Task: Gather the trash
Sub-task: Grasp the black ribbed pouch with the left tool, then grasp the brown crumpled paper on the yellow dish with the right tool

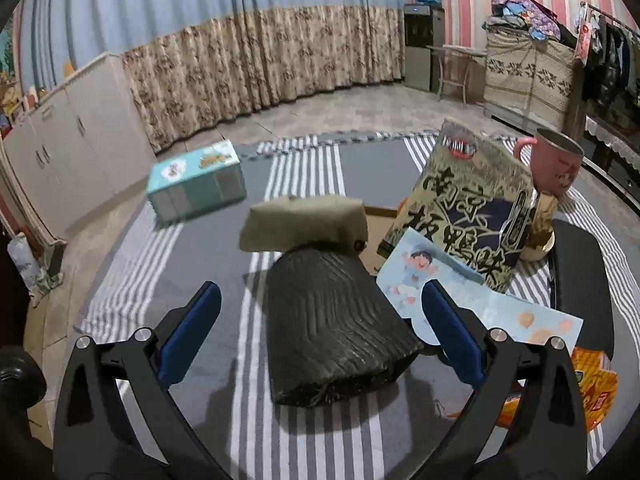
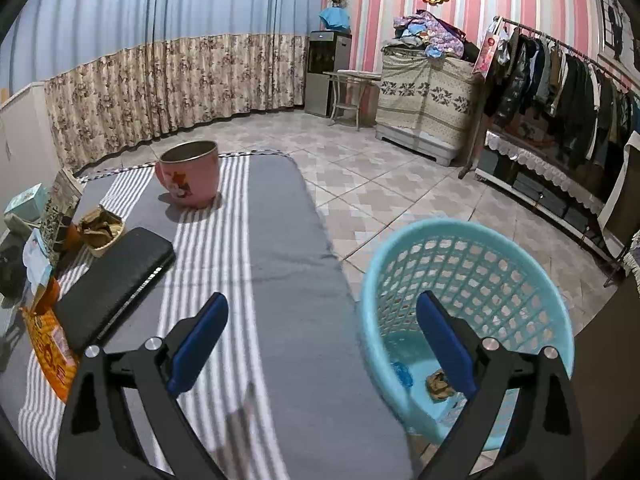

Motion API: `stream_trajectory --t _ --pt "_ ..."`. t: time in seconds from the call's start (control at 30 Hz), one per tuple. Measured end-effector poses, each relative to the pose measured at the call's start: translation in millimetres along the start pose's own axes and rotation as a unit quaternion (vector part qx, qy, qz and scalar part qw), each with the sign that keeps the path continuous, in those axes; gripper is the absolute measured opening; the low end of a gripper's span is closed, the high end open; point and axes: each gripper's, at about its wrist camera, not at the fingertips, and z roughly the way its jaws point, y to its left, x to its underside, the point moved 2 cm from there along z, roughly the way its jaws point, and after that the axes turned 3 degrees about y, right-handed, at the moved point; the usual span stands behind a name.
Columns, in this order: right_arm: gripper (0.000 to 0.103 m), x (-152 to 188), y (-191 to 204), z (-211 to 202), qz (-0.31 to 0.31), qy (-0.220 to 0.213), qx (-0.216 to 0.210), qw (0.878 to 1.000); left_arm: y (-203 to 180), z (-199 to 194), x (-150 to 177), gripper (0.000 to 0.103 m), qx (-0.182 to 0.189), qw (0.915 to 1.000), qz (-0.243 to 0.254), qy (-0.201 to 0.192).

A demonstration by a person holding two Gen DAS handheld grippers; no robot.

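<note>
Two sets of tongs stand wide apart and empty. The left gripper (image 1: pixel 320 312) hovers over the striped cloth (image 1: pixel 304 168), its blue pads flanking a dark quilted bundle (image 1: pixel 332 320) whose long axis runs away from the camera; a tan folded packet (image 1: pixel 304 224) lies crosswise on its far end. Just right, an illustrated card (image 1: pixel 460 292) leans against a standing printed bag (image 1: pixel 472 208), with a pink mug (image 1: pixel 554 160) behind and an orange wrapper (image 1: pixel 596 384) at the near right edge. The right gripper (image 2: pixel 322 344) hangs over the cloth's right edge beside a blue basket (image 2: pixel 472 264) on the floor, with crumpled scraps (image 2: pixel 438 384) at its bottom.
</note>
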Motion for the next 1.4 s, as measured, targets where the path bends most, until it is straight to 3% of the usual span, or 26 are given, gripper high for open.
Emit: stream_trajectory --t 0.07,0.13,0.37,0.5,0.73,1.13,1.27,1.33,1.4 --pt "0.093 0 7 2 0.0 0.005 -0.004 1.0 -1 5 2 0.082 0.009 0.9999 0.003 0.011" --pt "0.093 0 16 2 -0.005 0.008 -0.006 1.0 -2 7 6 0.076 0.018 0.9997 0.005 0.015" --pt "0.093 -7 45 4 -0.025 0.012 -0.019 0.999 -1 -17 6 0.075 0.024 0.9994 0.007 -0.023" --pt "0.093 -17 69 4 -0.038 0.007 -0.033 0.999 -4 -40 -14 0.075 0.025 0.9973 0.016 -0.067" --pt "0.093 -33 119 11 -0.058 0.006 -0.058 0.997 9 -37 -57 0.075 0.021 0.993 -0.003 -0.116" --pt "0.093 -45 200 39 -0.093 0.038 -0.102 0.99 40 -4 -51 0.075 0.027 0.9945 -0.028 -0.097" --pt "0.092 -46 221 49 -0.116 0.045 -0.098 0.987 50 -1 -49 0.075 0.024 0.9945 -0.035 -0.096" --pt "0.088 -50 227 58 -0.125 0.056 -0.094 0.986 52 0 -49 0.075 0.025 0.9943 -0.039 -0.095" --pt "0.07 -49 232 64 -0.132 0.071 -0.099 0.984 53 1 -49 0.075 0.03 0.9942 -0.042 -0.094"
